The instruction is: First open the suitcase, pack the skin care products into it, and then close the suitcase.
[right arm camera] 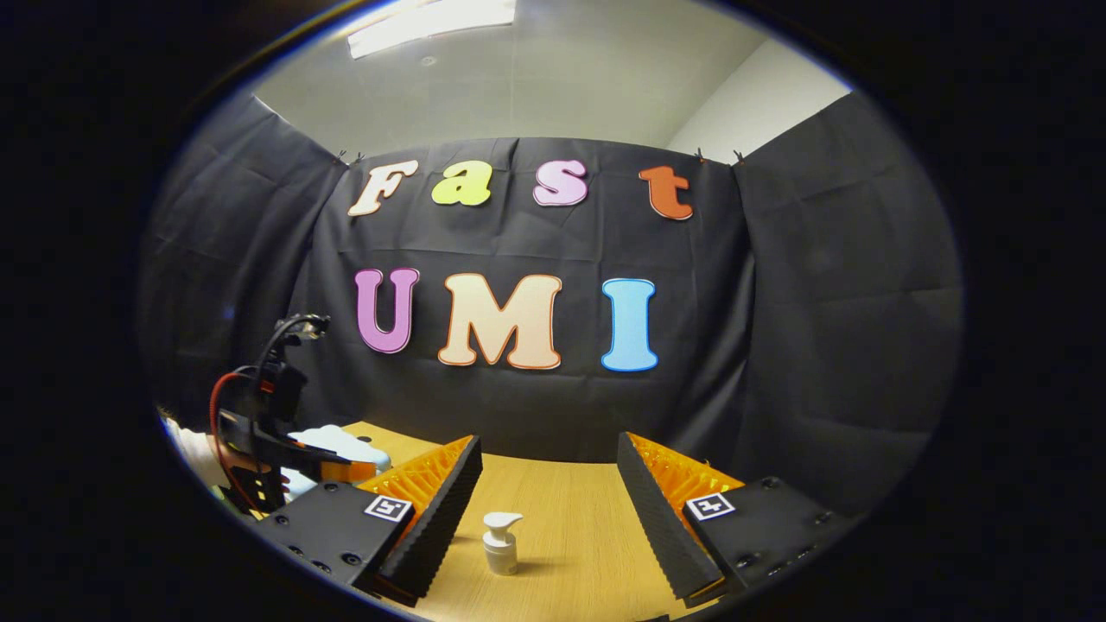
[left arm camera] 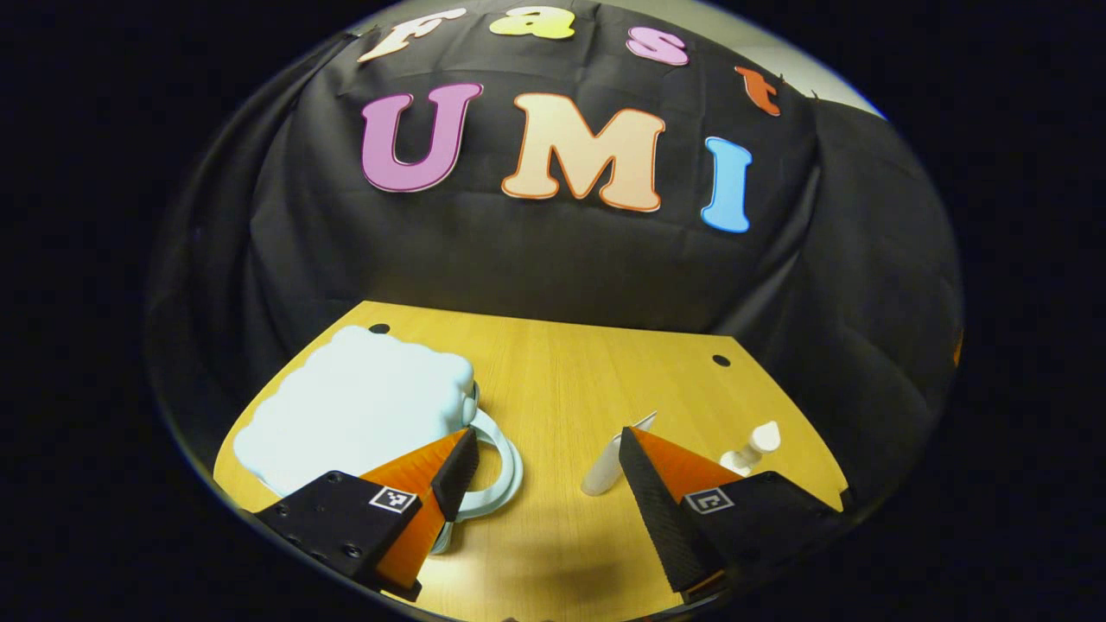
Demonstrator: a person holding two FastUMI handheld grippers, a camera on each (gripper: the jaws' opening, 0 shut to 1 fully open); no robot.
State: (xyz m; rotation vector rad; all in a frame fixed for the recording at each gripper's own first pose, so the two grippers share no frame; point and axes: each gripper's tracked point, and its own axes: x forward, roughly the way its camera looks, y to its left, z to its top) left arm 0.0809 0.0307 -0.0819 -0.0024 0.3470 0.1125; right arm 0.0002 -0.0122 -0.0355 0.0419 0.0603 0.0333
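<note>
Pale-blue and cloud-shaped, the suitcase point(left arm camera: 354, 406) lies shut at the left of the wooden table point(left arm camera: 562, 371), its looped handle point(left arm camera: 501, 475) toward the left gripper point(left arm camera: 546, 449). That gripper hovers low over the table with jaws wide apart and nothing between them, one finger over the handle. Right of it a white tube point(left arm camera: 609, 462) lies just beside the other finger, and a pump bottle point(left arm camera: 750, 449) stands farther right. In the right gripper view the right gripper point(right arm camera: 549, 462) hangs higher, jaws likewise wide and empty, the bottle point(right arm camera: 501, 542) upright on the table between its fingers but untouched; the left gripper point(right arm camera: 259, 423) shows at far left over the suitcase point(right arm camera: 333, 441).

Opening appears to be the step in hand: nothing is packed, and what the case holds cannot be told while the lid is down. The next move likely calls for finding the lid's edge or catch and lifting, with the case steadied.
</note>
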